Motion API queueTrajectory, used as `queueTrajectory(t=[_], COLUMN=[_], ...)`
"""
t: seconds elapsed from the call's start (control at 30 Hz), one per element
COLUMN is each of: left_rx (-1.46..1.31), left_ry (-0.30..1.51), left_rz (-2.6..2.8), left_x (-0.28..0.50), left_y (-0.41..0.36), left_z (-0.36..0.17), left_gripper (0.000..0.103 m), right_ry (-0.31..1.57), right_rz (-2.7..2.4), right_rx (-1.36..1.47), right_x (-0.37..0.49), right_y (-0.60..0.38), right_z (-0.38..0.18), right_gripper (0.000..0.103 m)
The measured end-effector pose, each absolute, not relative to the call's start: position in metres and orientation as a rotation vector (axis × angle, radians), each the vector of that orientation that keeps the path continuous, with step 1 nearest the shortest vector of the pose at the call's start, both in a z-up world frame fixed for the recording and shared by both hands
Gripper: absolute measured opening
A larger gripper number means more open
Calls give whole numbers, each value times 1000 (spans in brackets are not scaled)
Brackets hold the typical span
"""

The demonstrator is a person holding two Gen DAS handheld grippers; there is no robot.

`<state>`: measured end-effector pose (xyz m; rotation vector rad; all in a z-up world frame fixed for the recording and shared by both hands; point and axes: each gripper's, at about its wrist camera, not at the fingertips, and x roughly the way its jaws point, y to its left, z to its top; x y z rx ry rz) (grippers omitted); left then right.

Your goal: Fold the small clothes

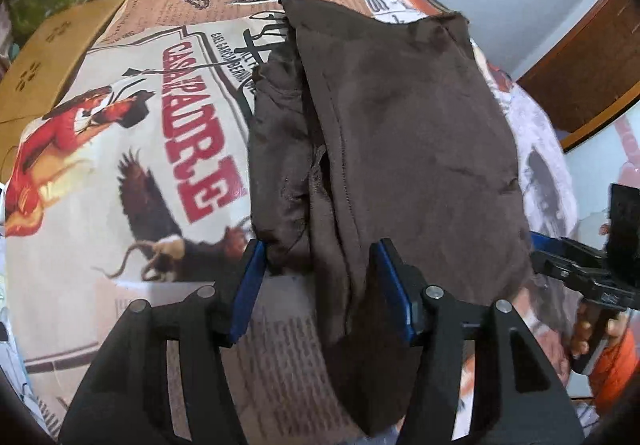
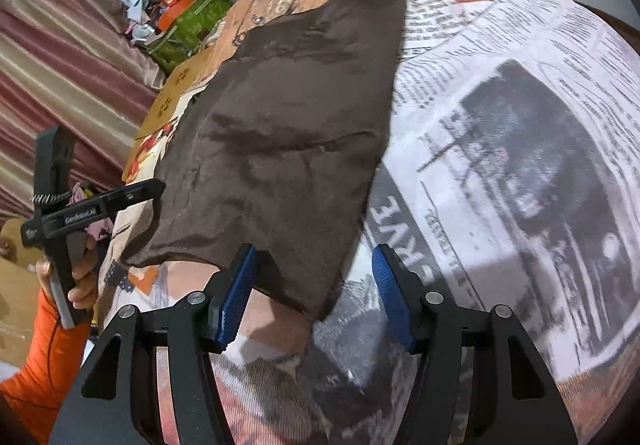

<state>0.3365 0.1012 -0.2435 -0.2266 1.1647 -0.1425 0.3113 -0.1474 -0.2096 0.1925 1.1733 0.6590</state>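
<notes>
**Brown garment lies part-folded, both claws parted at its near edge**

The surface (image 1: 100, 173), covered by a cloth printed with newspaper pages, a red figure, an eagle and a pocket watch, fills most of both wrist views. On it lies the brown garment (image 1: 400, 133), spread lengthwise away from the cameras; in the left wrist view its left side is bunched into a rumpled fold beside a long stitched seam, while the broad right part lies flat with light creases. In the right wrist view the same garment (image 2: 288, 117) narrows toward the far end, and its near corner reaches down between the fingers.

The left claw (image 1: 320, 285) stands with its blue pads apart; the garment's near hem hangs between them, and the bunched fold touches the left pad while the right pad sits over the cloth. Whether the pads press on it cannot be told, though a clear gap shows. The right claw (image 2: 316, 289) is likewise parted, with the garment's corner between the pads, touching the left one and well clear of the right one.

A tan cardboard piece (image 1: 48, 57) lies at the surface's far left
</notes>
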Motion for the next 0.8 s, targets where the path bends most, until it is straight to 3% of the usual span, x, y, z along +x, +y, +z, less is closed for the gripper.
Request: queueTrajectory(t=[0.03,0.1,0.13,0.17,0.2,0.23,0.33,0.8], left_rx=[-209,-172,-159,-166,-170,-157,-138,-194], left_ry=[1152,1129,1122,1122,1121,1115,1100,1049], left_rz=[-133,-124,-134,-156,-167,-161,-161,-172], left_x=[336,335,334,334,334,334,330,290], left_y=[98,91,88,87,85,82,80,91], left_z=[-244,-245,-244,-244,-244,-242,-237,-185], left_gripper=[52,34,26,13,10,9,7,6], right_ry=[1167,1167,1172,1175,1177,1178,1177,1057], right_rz=[672,690,692,689,687,689,697,786], right_rx=[185,199,200,194,190,190,217,218], right_x=[311,312,312,314,316,317,317,280], right_y=[-146,-146,-145,-145,-144,-144,-147,-167], right_z=[-210,-211,-212,-214,-215,-215,-214,-161], right_gripper=[55,46,34,23,18,10,7,4])
